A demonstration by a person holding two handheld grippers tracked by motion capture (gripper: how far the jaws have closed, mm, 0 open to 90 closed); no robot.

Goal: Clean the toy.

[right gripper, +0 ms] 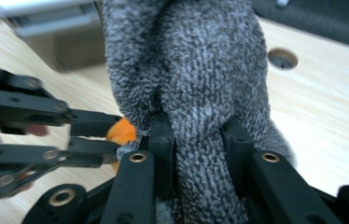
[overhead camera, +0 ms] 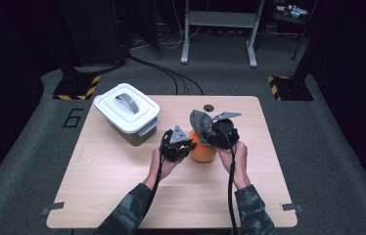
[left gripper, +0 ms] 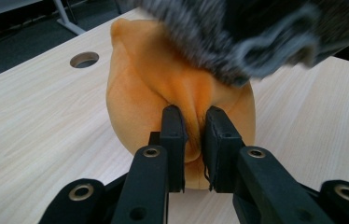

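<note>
An orange soft cloth bundle (overhead camera: 204,152) sits on the wooden table (overhead camera: 122,171) near its middle. My left gripper (overhead camera: 187,145) is shut on a fold of this orange cloth (left gripper: 163,93); in the left gripper view its jaws pinch the fabric between them. A grey knitted cloth (overhead camera: 199,120) hangs just above the orange one, held up by my right gripper (overhead camera: 214,134). In the right gripper view the grey cloth (right gripper: 196,70) is clamped between the jaws, and a bit of orange cloth (right gripper: 122,131) shows beside the left gripper's jaws.
A grey bin with a white handled lid (overhead camera: 127,108) stands at the table's back left. A round cable hole (overhead camera: 208,107) lies in the tabletop behind the cloths. A desk frame (overhead camera: 219,29) and floor cables lie beyond the table.
</note>
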